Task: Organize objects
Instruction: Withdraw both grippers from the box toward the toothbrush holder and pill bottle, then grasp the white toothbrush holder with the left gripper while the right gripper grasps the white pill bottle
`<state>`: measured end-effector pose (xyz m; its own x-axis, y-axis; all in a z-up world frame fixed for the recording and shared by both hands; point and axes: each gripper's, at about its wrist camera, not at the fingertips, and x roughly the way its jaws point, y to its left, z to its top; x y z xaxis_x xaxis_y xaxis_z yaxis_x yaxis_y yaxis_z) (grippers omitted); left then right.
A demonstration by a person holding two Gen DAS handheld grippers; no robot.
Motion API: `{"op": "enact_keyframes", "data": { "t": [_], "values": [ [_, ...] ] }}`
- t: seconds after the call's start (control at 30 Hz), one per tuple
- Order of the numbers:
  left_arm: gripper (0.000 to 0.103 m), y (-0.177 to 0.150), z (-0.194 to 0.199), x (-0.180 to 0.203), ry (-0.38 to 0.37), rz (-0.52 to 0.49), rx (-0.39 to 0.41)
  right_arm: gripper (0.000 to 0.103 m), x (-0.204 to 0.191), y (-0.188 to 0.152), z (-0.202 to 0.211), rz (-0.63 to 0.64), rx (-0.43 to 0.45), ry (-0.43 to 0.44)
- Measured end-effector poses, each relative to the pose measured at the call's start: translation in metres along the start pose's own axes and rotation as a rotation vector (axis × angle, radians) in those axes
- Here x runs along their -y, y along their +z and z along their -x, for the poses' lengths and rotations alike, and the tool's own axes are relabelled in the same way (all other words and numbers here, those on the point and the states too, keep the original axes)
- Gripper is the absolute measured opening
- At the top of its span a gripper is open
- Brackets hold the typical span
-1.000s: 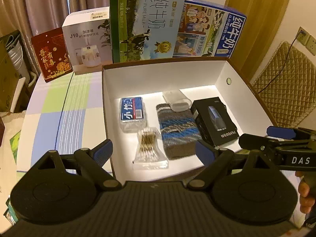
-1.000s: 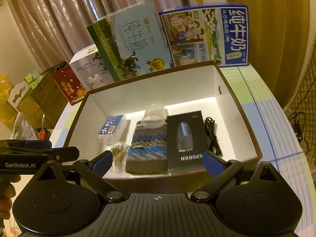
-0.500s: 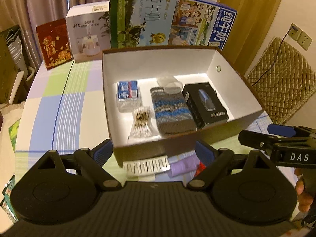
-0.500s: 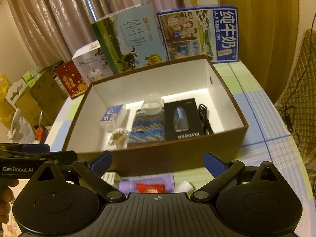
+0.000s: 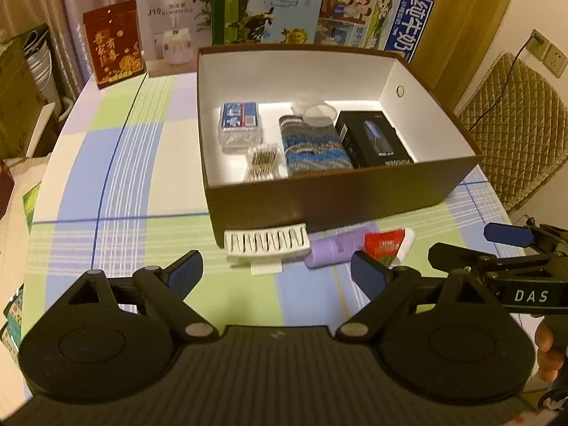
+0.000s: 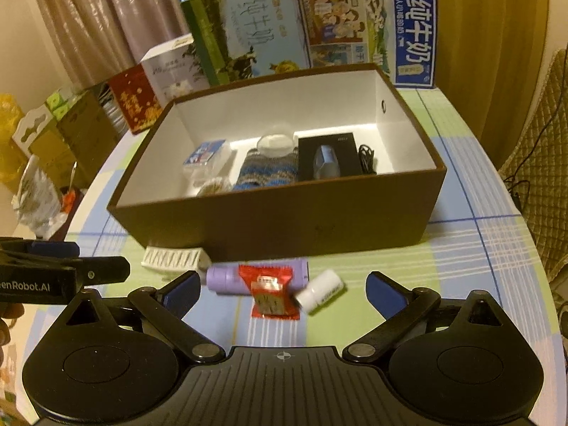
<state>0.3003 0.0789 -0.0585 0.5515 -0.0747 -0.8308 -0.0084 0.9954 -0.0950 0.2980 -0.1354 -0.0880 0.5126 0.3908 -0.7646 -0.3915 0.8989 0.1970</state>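
Four loose items — a white comb (image 6: 173, 259), a purple tube (image 6: 227, 279), a red sachet (image 6: 269, 293) and a small white bottle (image 6: 320, 291) — are seen on the checked tablecloth (image 6: 472, 259) before the brown box (image 6: 284, 227). Both the left gripper (image 5: 275, 273) and right gripper (image 6: 282, 289) are held spread and empty.

The brown box (image 6: 277, 223) is walling off the far side; open tablecloth (image 5: 117, 184) is lying free left of it.
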Motion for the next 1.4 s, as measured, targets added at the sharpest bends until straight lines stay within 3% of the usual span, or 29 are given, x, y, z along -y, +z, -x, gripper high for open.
{"op": "enact_keyframes", "data": {
  "t": [0.3,0.83,1.17,1.4],
  "values": [
    [0.088,-0.024,-0.005,0.005,0.031,0.037,-0.037,0.097,0.013,-0.023,-0.008,0.086,-0.033,0.009],
    [0.088,-0.038,-0.009,0.023,0.079,0.096,-0.061,0.096,0.038,-0.030,-0.020,0.136,-0.064,0.048],
    [0.088,-0.044,-0.020,0.027,0.116,0.113,-0.054,0.065,0.048,-0.033,-0.038,0.232,-0.058,0.058],
    [0.088,-0.045,-0.029,0.025,0.136,0.129,-0.063,0.062,0.051,-0.033,-0.061,0.304,-0.070,0.092]
  ]
}}
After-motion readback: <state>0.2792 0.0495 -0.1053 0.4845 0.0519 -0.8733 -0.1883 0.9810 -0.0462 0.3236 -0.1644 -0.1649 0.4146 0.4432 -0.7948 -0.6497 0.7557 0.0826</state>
